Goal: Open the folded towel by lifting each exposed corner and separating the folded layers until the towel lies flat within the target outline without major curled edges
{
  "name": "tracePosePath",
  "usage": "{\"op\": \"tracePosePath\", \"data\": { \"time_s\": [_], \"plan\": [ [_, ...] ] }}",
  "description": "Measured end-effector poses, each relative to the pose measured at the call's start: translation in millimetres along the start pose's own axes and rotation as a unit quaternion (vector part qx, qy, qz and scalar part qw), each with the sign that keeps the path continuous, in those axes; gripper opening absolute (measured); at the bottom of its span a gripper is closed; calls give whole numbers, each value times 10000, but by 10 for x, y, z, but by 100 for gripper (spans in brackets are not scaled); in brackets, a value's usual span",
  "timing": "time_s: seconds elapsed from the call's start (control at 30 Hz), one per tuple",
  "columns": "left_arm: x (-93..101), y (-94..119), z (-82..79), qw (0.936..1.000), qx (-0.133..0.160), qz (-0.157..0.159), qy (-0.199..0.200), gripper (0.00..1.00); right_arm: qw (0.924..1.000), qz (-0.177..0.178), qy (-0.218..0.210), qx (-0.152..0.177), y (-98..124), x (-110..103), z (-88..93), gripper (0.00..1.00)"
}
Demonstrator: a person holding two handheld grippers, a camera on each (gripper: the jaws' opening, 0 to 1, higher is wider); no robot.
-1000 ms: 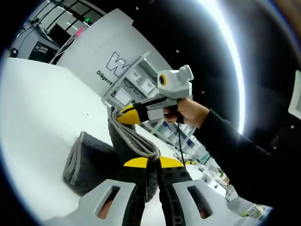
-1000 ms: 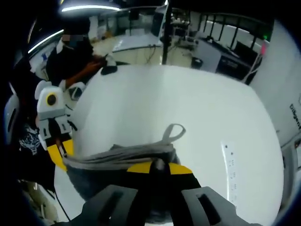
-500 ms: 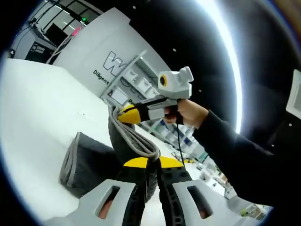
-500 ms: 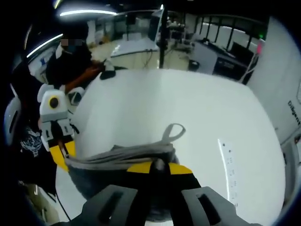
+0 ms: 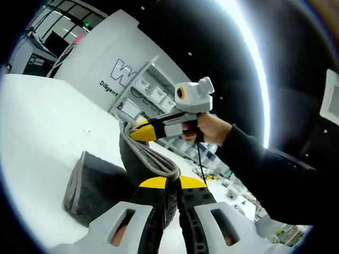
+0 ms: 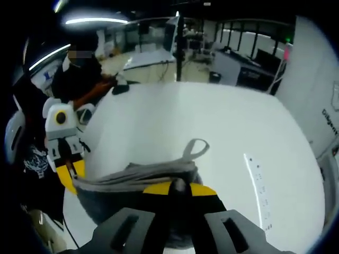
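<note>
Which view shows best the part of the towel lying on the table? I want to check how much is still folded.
The left gripper view: the towel rises from a folded grey stack on the white table to both hand-held grippers. In the right gripper view the towel appears mainly as a stretched edge with a hanging loop; the lower part is hidden.

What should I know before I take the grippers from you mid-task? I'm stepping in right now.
Left gripper: shut on the grey towel's edge.
Right gripper: shut on the same edge further along; it shows in the left gripper view at.
The towel's edge is stretched between the two grippers and lifted; the rest hangs down, part still folded on the white table. Its hanging loop sticks up by the right gripper.
Done: edge picked up at two points.
Left: separate the layers, lay the towel flat, smooth curled edges.
</note>
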State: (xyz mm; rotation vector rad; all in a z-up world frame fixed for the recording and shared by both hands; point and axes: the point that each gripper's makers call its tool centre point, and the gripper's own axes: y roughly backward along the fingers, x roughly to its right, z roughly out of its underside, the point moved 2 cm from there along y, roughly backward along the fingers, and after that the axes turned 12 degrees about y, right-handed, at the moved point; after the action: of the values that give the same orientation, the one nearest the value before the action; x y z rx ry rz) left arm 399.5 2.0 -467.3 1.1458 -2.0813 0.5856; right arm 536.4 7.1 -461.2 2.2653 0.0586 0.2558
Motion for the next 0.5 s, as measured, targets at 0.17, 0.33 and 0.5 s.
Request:
{"op": "tracePosePath", "data": {
  "time_s": [0.17,0.33,0.5],
  "plan": [
    [21,-14,25,10000,-20,18,-51,4,10000,49,-13,-3,42,1,37,7],
    [41,-23,45,9999,-58,47,-108,4,10000,55,-26,-1,75,54,55,7],
    [55,-37,52,9998,-116,75,-165,4,9999,96,-43,4,116,32,90,7]
  ]
}}
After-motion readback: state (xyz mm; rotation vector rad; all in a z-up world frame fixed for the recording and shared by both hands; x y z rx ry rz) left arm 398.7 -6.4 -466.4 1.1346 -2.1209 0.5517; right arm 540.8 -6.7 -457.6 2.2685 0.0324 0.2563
